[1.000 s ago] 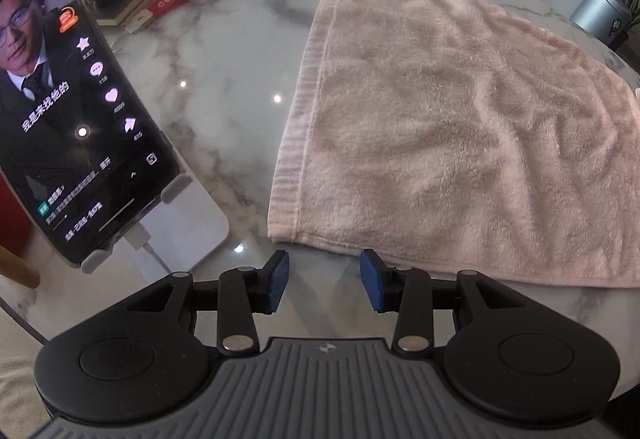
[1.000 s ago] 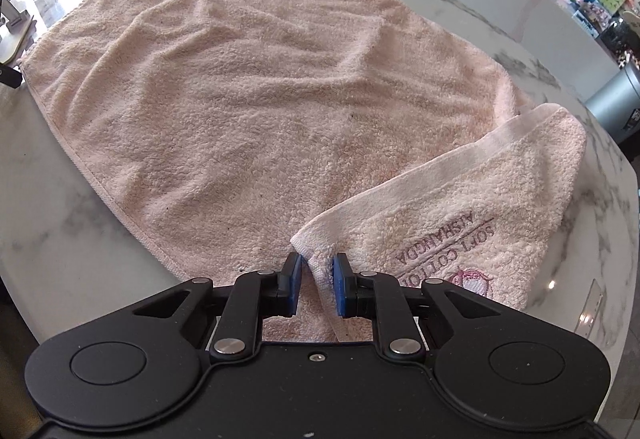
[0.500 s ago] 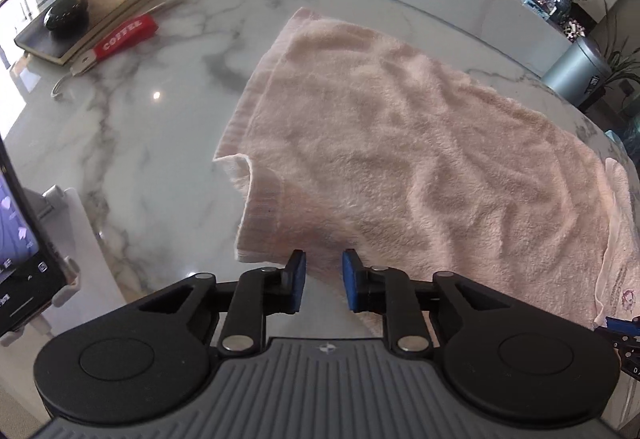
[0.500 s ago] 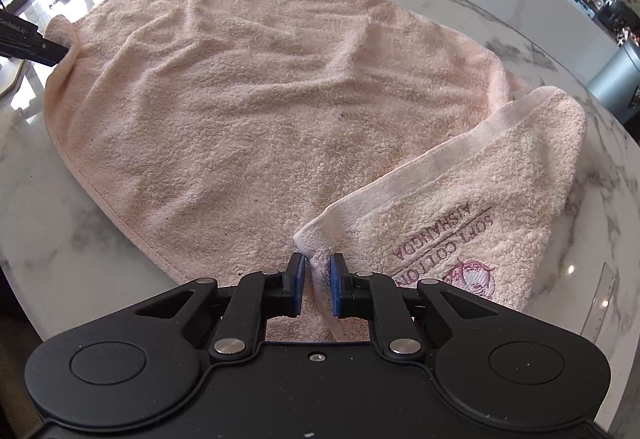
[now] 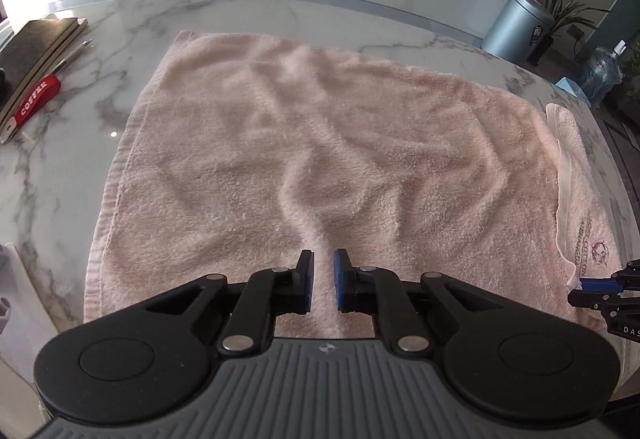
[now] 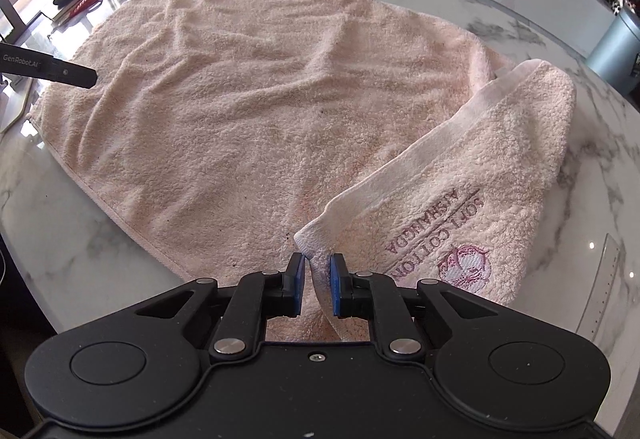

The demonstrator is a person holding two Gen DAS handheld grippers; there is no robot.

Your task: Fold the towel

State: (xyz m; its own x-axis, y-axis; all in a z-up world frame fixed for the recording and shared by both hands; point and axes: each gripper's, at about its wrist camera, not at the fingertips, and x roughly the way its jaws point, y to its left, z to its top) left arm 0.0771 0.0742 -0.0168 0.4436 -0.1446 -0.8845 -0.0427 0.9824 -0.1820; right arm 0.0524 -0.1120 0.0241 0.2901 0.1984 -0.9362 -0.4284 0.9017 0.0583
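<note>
White marble desk (image 5: 72, 175), grey veins, glossy, rounded edge. Pink towel (image 5: 320, 143) spread flat over centre, 3 o'clock end turned back, embroidered side up. At 10 o'clock: dark book stack (image 5: 36, 47), red "COFFEE" item (image 5: 34, 103) beside it, perhaps pen (image 5: 74, 53) alongside. White stand (image 5: 8, 279) at 8 o'clock edge.
</note>
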